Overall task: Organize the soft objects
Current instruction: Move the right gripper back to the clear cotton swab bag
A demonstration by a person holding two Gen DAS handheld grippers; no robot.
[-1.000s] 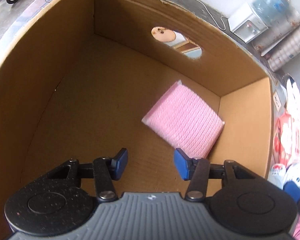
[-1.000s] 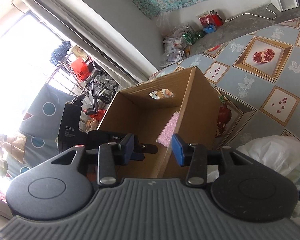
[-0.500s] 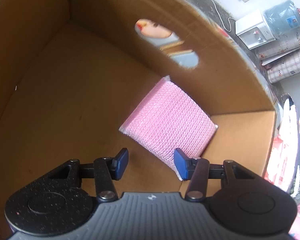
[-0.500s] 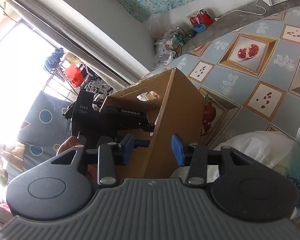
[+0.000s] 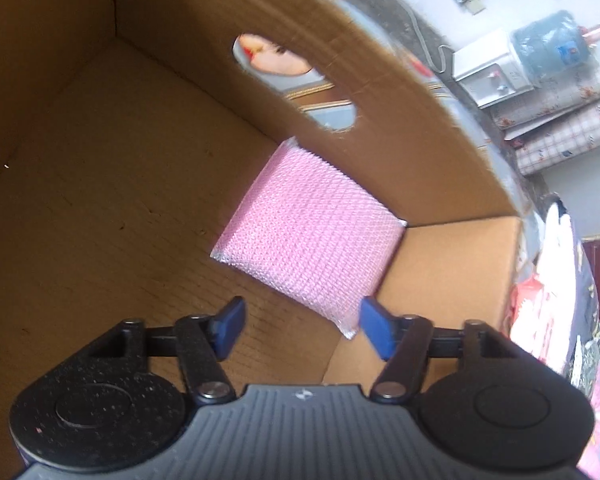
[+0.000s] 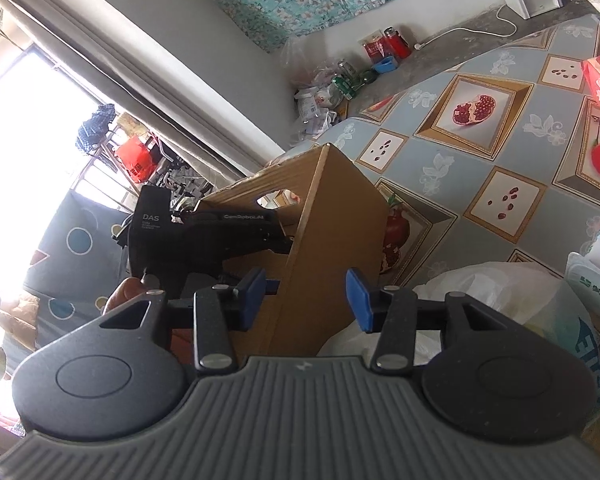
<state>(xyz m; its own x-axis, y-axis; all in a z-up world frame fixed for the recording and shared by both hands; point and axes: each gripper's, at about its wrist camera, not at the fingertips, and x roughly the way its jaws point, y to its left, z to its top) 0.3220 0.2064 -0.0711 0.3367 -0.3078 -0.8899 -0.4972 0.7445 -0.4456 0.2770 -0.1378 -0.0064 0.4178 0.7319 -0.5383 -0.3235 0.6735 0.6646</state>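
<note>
Inside the brown corrugated cardboard box (image 5: pixel 100 184): a pink, square mesh-textured scouring pad (image 5: pixel 308 232), leaning in the far right corner against the wall with the oval handle cut-out (image 5: pixel 296 80). Lower corner of the pad partly hidden behind the right blue finger pad (image 5: pixel 374 330).

Left hand-held gripper (image 5: pixel 300 328): over the box floor, jaws opening, nothing gripped (pad just beyond the tips).

Right hand-held gripper (image 6: pixel 306 294): outside the box, jaws opening, box corner edge seen between them, contact not clear.

White crinkled plastic bag (image 6: pixel 480 292) on the fruit-patterned counter (image 6: pixel 460 168), cut off by the gripper body.
</note>
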